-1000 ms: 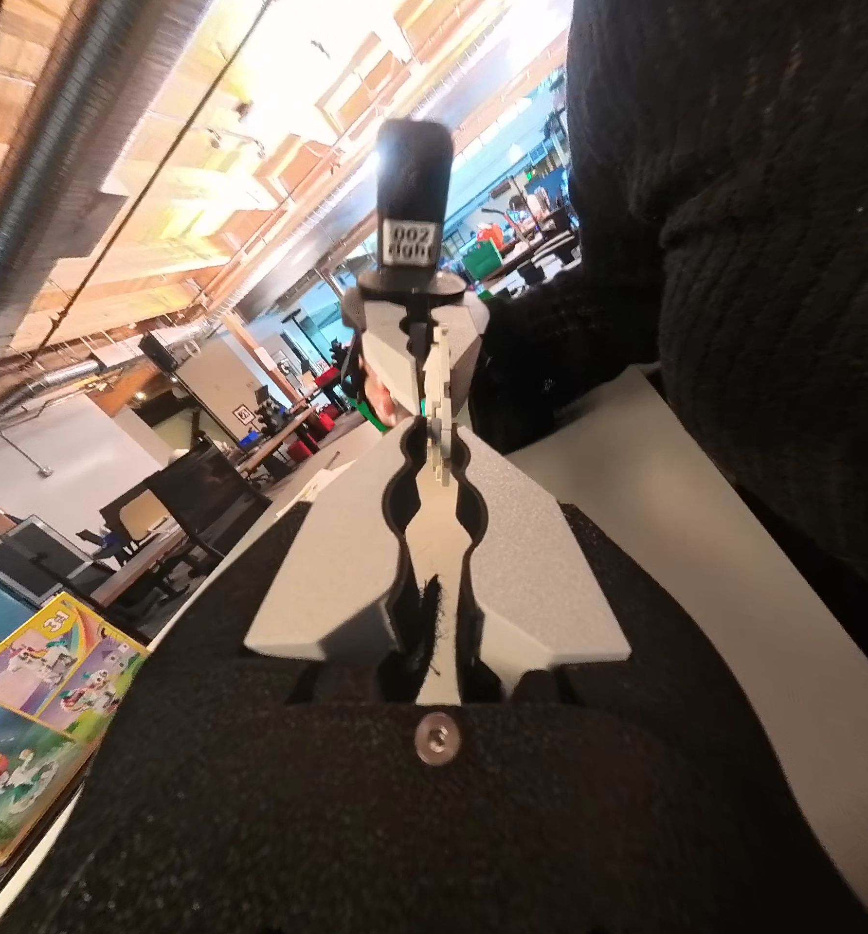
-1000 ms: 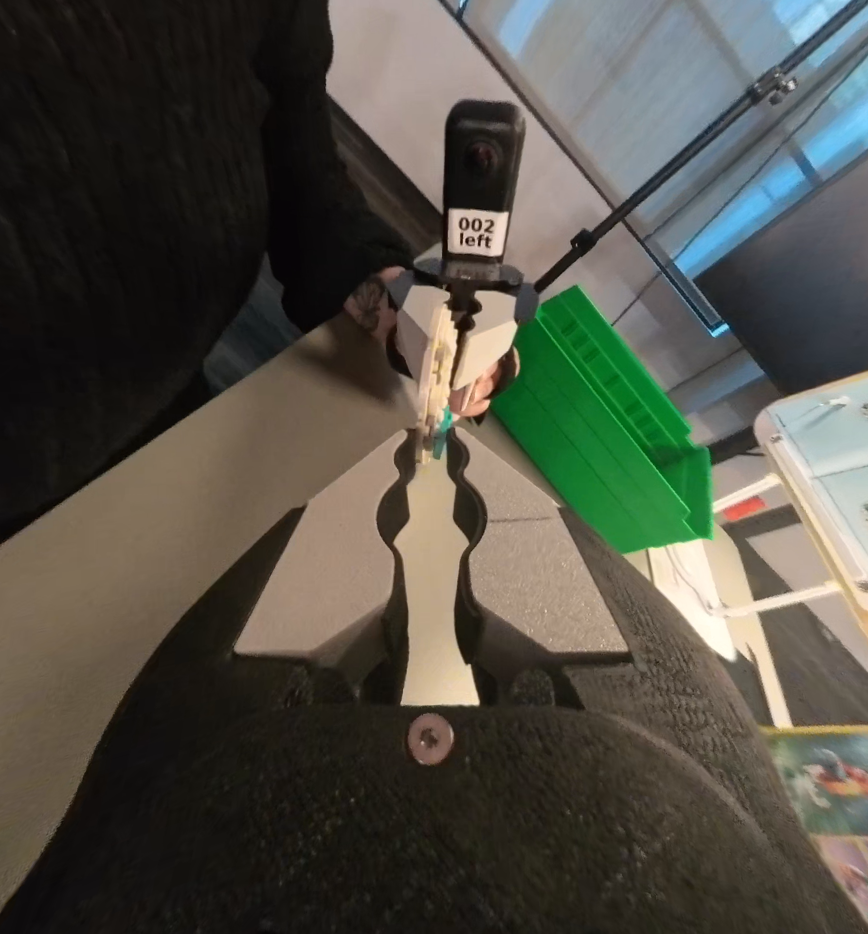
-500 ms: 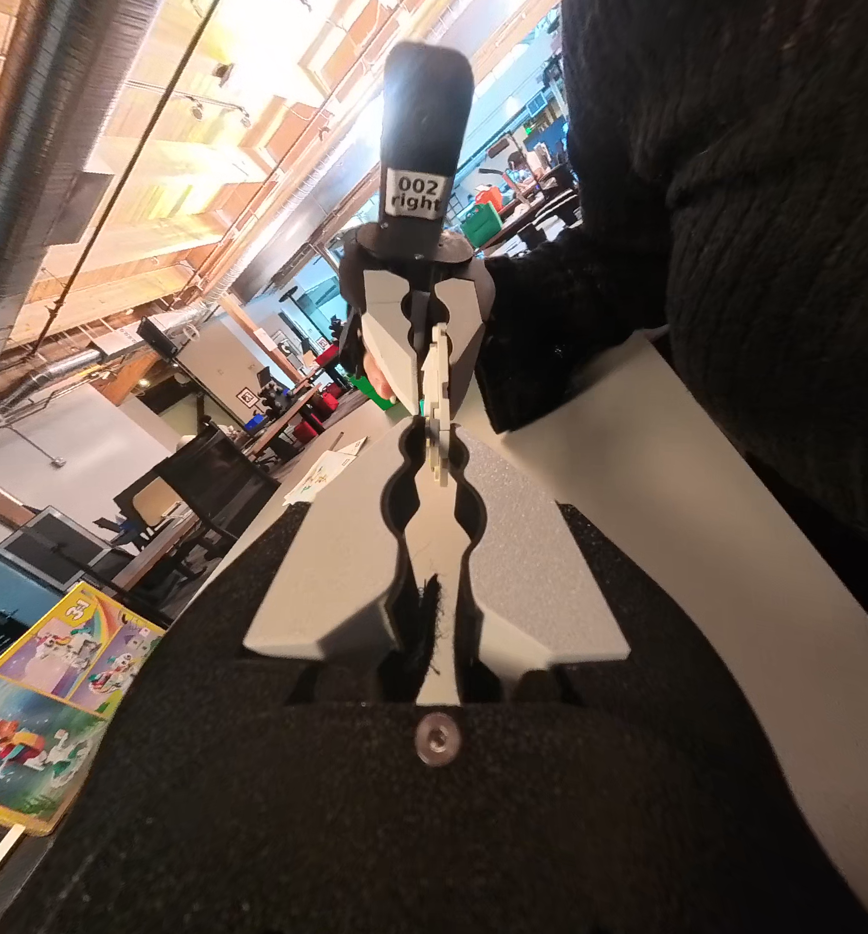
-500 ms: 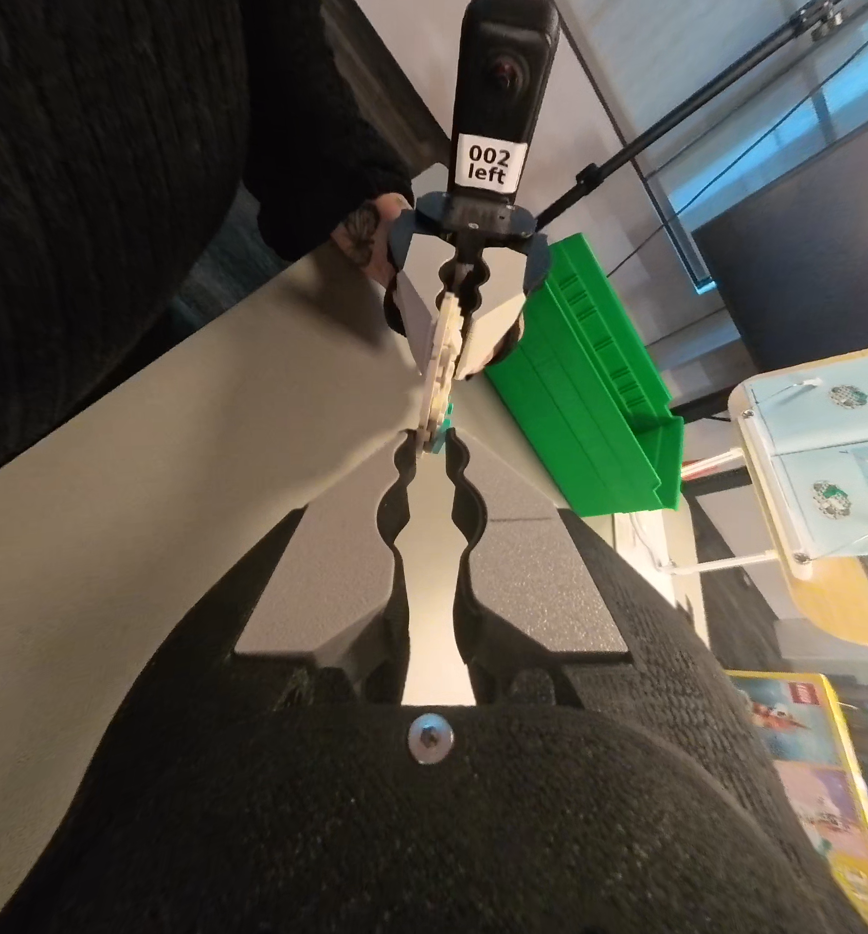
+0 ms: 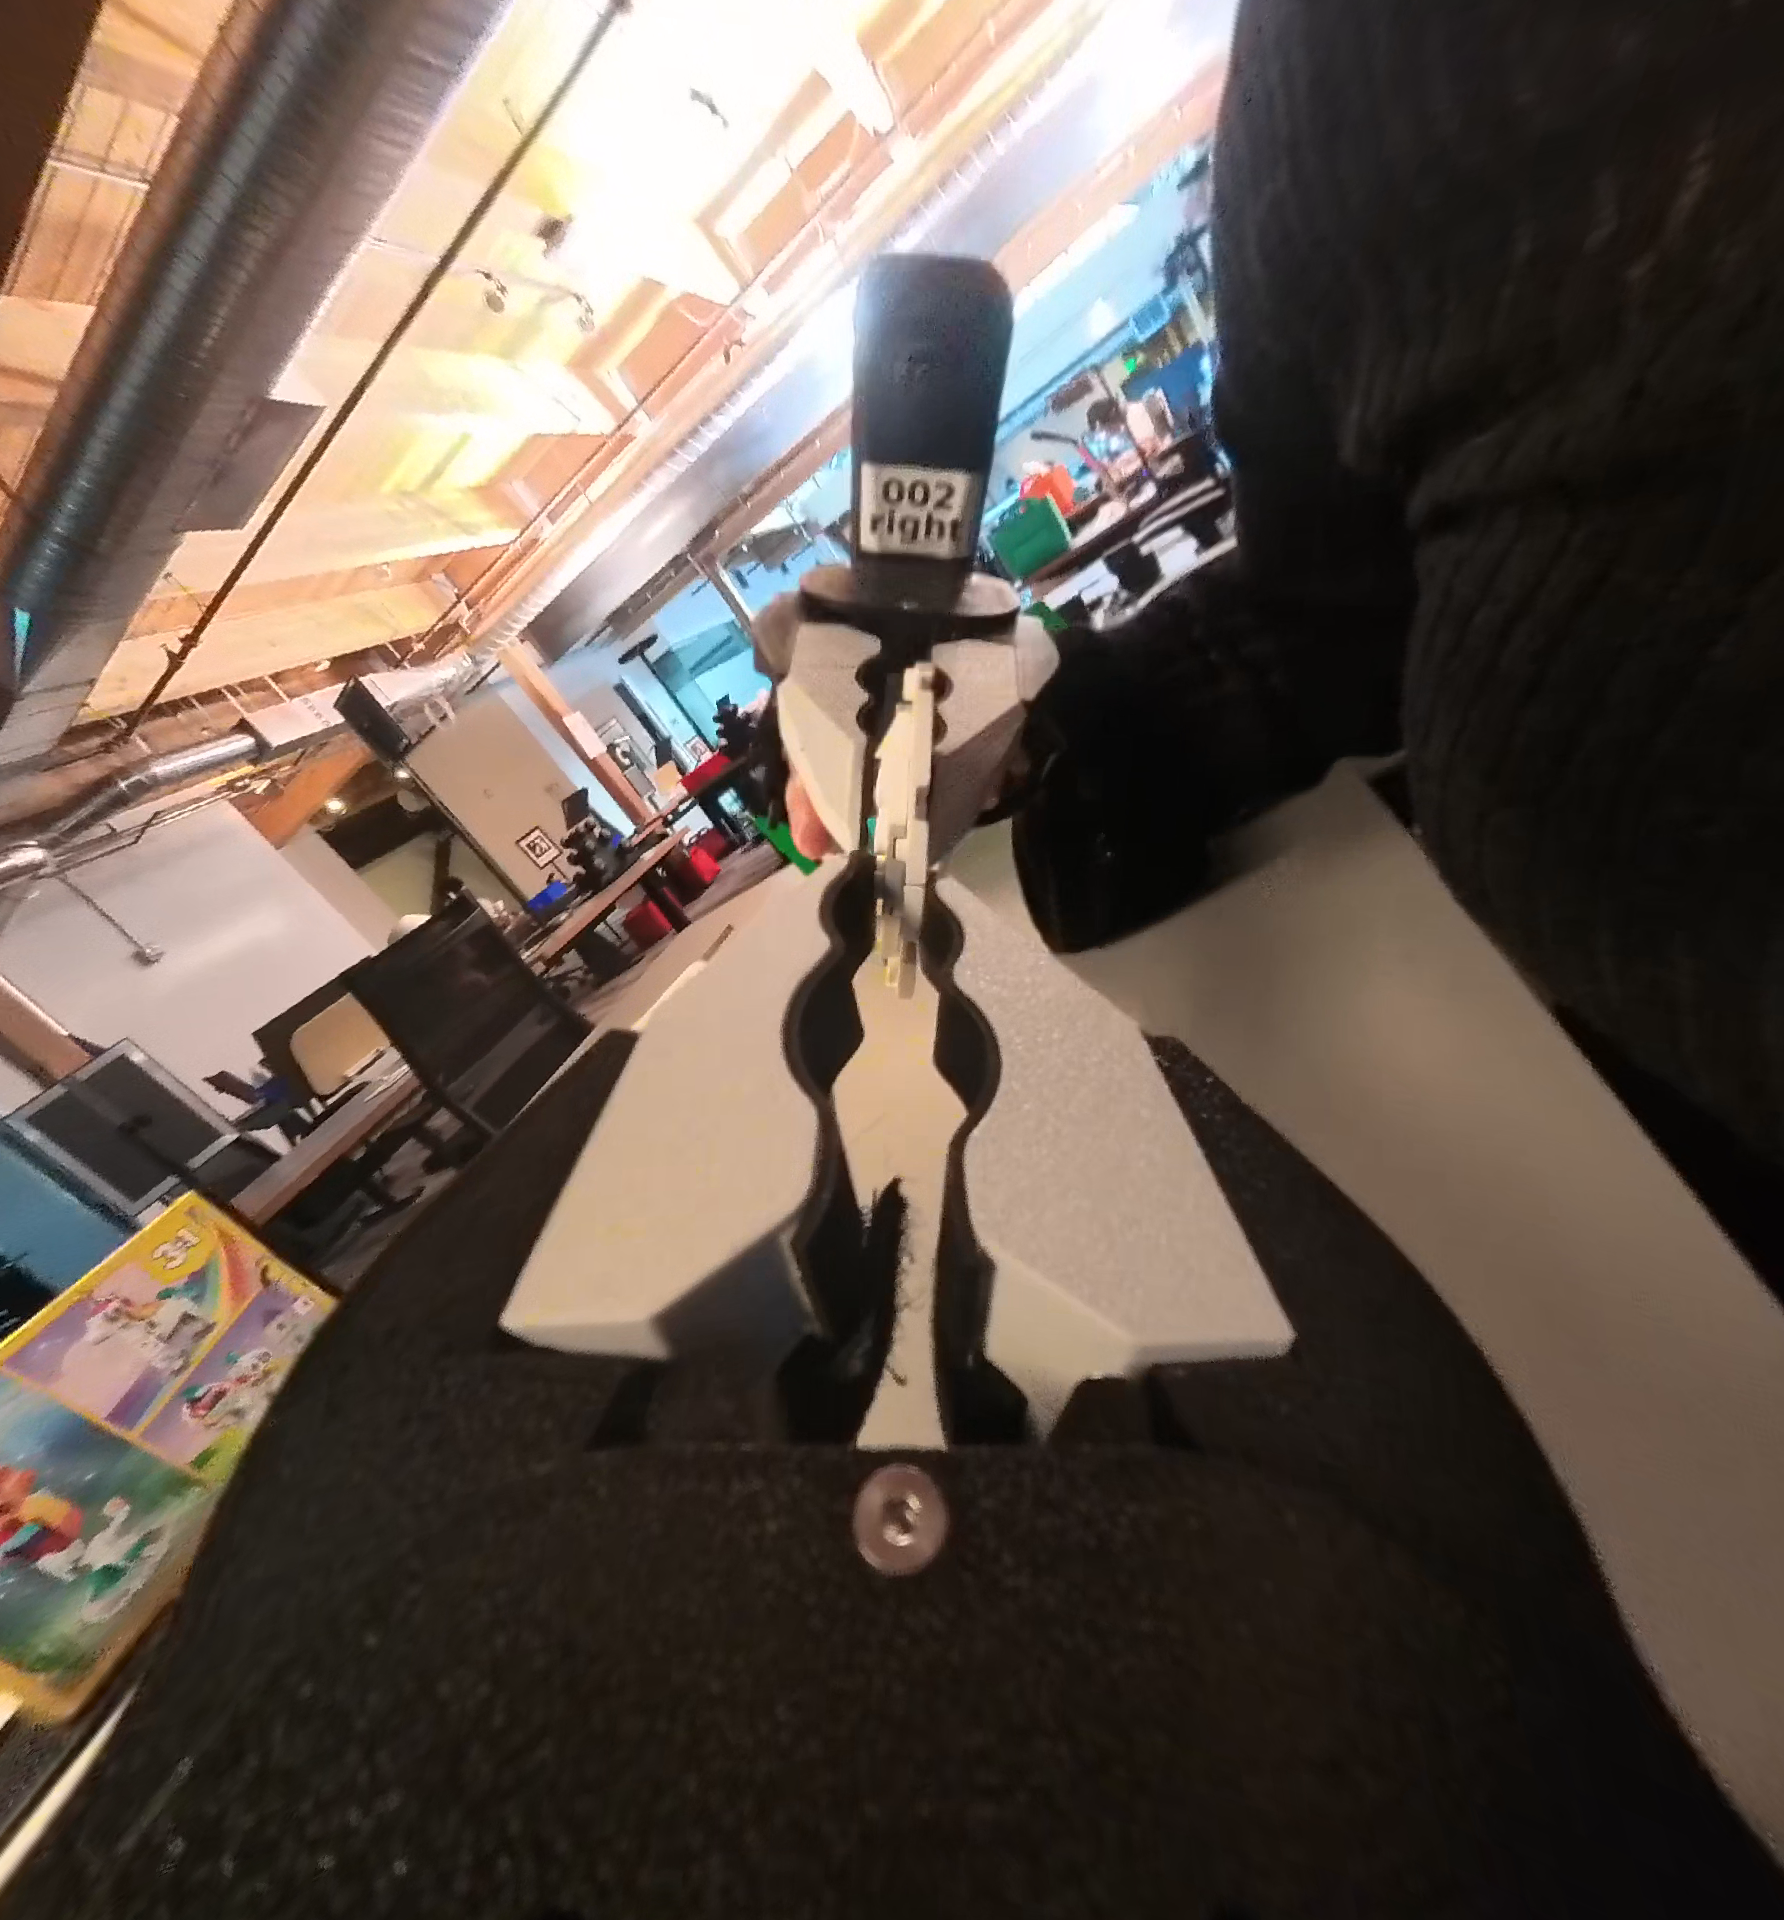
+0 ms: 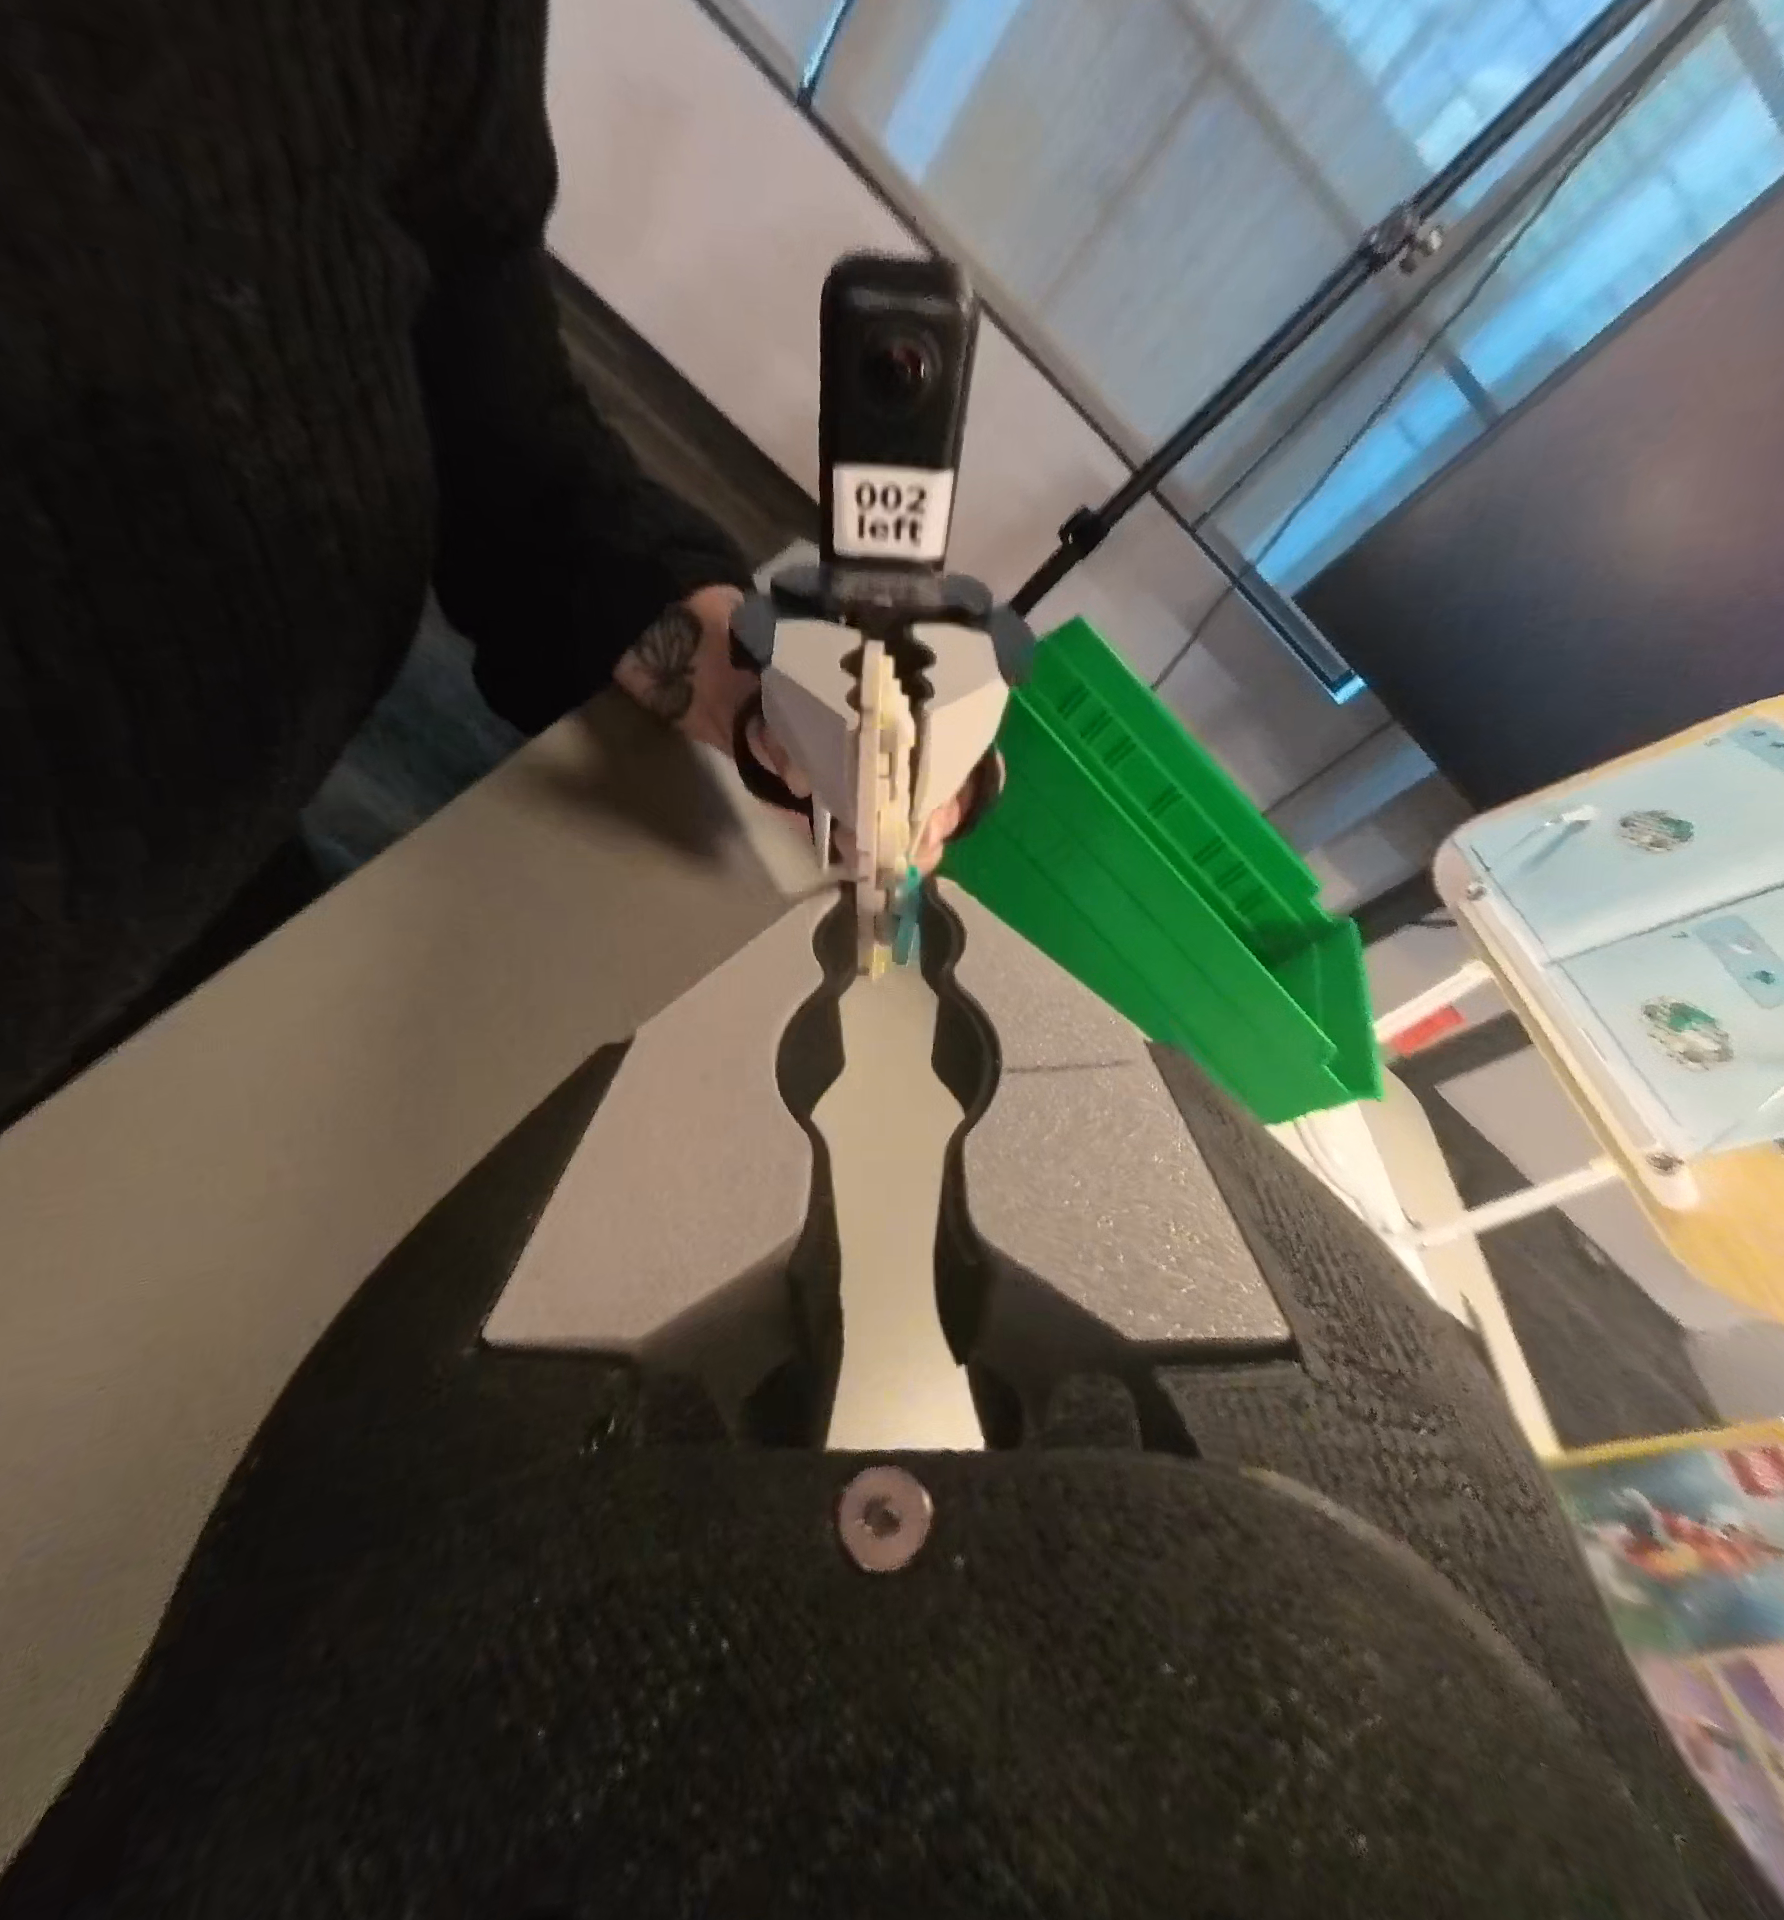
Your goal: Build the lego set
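A flat white lego assembly point(image 5: 907, 769) is held edge-on in the air between my two grippers, which meet tip to tip. My left gripper point(image 5: 893, 904) is shut on its near end. My right gripper point(image 5: 893, 847) faces it and is shut on the far end. In the right wrist view, my right gripper point(image 6: 883, 909) pinches the white assembly point(image 6: 875, 769), with a small teal piece point(image 6: 907, 928) against it at the tips. My left gripper point(image 6: 872, 862) grips the assembly from the other side. A hand holds each gripper.
A grey table point(image 5: 1490, 1143) lies below, with a green bin point(image 6: 1158, 883) on it. A colourful lego box point(image 5: 88, 1455) lies at the edge. An instruction booklet on a clear stand point(image 6: 1646, 987) stands to the right. A person's black sweater point(image 5: 1542, 416) is close by. My two grippers' fingertips are within a few centimetres of each other.
Both grippers stay shut on the assembly, tip to tip. The pair has swung and tilted together, so the background has shifted in both views.
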`<action>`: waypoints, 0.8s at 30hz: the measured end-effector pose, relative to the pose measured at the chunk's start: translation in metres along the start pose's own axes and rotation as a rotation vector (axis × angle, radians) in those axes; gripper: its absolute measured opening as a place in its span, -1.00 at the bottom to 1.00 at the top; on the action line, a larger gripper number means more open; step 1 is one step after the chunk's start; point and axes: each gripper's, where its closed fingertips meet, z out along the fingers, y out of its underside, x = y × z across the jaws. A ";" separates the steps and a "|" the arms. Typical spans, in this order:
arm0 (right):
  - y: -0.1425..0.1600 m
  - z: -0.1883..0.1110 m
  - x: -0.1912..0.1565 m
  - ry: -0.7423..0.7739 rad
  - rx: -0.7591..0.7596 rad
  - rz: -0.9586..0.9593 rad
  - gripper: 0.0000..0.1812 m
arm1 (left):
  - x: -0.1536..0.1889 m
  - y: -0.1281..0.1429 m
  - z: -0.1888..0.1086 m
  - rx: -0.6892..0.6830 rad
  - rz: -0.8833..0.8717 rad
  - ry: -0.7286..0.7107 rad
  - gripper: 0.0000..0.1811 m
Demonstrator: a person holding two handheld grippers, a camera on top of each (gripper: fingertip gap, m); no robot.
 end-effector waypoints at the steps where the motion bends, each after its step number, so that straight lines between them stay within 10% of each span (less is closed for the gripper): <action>1: 0.004 0.000 -0.001 0.006 -0.039 -0.037 -0.89 | 0.001 0.002 0.000 -0.015 0.009 0.004 -0.94; 16: 0.018 0.004 0.002 0.035 -0.150 -0.078 -0.89 | -0.005 0.007 0.000 -0.057 0.024 -0.016 -0.94; 24: -0.057 0.000 0.060 0.145 0.232 0.133 -0.51 | -0.073 -0.092 -0.031 0.505 -0.214 -0.081 -0.95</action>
